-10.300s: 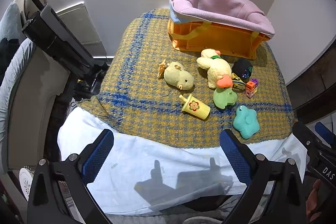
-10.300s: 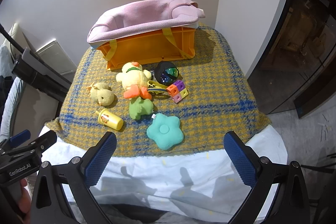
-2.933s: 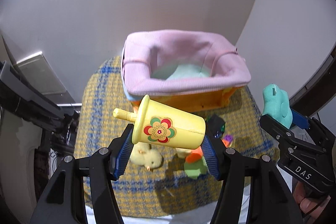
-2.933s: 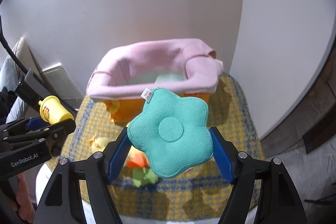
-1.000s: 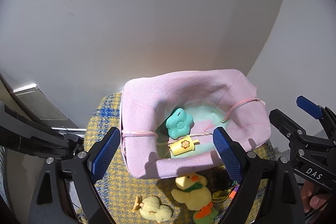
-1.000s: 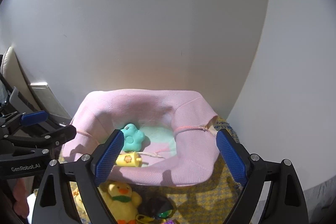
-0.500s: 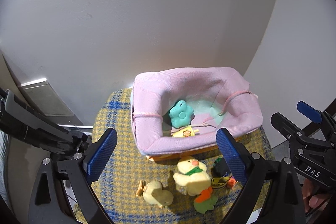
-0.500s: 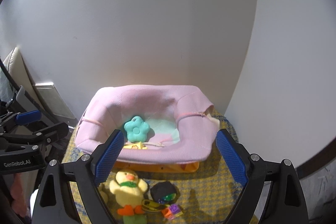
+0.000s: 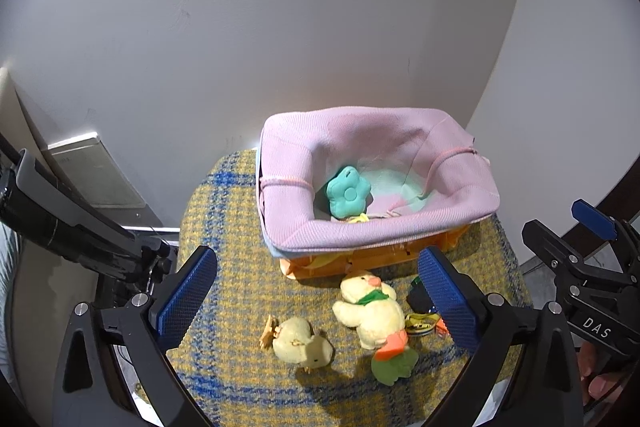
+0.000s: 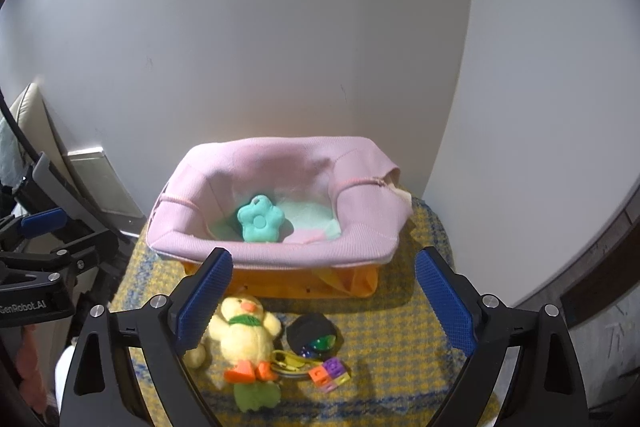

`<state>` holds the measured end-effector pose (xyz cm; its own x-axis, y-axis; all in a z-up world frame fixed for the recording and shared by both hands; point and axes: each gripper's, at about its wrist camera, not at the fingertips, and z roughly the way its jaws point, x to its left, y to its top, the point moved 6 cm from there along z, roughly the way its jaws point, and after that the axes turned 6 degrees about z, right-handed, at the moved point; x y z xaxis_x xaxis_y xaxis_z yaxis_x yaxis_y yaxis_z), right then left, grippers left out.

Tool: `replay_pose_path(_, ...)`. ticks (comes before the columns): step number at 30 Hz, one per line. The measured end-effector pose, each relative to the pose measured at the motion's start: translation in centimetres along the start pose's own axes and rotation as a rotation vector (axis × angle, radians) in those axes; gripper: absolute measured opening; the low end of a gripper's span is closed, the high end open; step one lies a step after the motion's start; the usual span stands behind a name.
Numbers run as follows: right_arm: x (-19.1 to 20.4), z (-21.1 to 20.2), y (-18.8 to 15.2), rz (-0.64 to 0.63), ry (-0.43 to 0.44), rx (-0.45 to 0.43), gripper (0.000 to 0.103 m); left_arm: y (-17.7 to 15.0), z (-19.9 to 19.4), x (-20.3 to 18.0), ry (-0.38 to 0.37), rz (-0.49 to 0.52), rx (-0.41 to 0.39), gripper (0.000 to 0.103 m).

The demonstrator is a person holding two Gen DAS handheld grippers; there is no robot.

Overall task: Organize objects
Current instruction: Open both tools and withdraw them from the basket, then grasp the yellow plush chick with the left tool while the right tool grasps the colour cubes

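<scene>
surface (image 9: 224, 307): yellow-blue plaid cover, spread below and ahead of both tools.
basket (image 10: 280, 251): orange crate with pink liner, straight ahead of both tools, at the far end of the surface by the wall.
left tool (image 9: 318, 297): blue pads wide apart, nothing between them.
right tool (image 10: 324, 297): same, wide apart, empty; sits just right of the left tool, whose body shows at the left edge of the right wrist view.
big duck (image 9: 370, 311): yellow plush, green scarf, orange feet. Lies between the pads of both tools, below the basket front. Long axis runs roughly away from the tools, head toward the basket, feet toward us.
teal flower (image 10: 260, 219): already in the basket, left half.
yellow cup (image 9: 358, 219): only a sliver shows behind the basket's near rim, beside the flower.
small chick (image 9: 300, 343): ahead of the left tool, left of the big duck, apart from it.
green plush (image 10: 256, 397): touching the duck's feet.
black ball (image 10: 314, 337): right of the duck, ahead of the right tool.
colour cubes (image 10: 330, 379): just beside the ball, nearer the right tool.
key relation: chick falls to the left tool, ball and cubes to the right. Duck centred for either; pads need to close across its body, not along it.
</scene>
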<state>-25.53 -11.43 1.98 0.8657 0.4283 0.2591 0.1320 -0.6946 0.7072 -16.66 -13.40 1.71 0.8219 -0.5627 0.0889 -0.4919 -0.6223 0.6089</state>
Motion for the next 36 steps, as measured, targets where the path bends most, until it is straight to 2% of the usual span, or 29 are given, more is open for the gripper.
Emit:
replay_pose_path(17, -0.8, 1.9, -5.6, 0.021, -0.024, 0.069, 0.093, -5.2, 2.9, -0.4, 0.01, -0.027, 0.074, 0.103)
replay_pose_path(36, -2.3, 5.6, -11.6, 0.028, -0.034, 0.14, 0.093, -10.3, 7.0, -1.4, 0.044, -0.067, 0.112, 0.103)
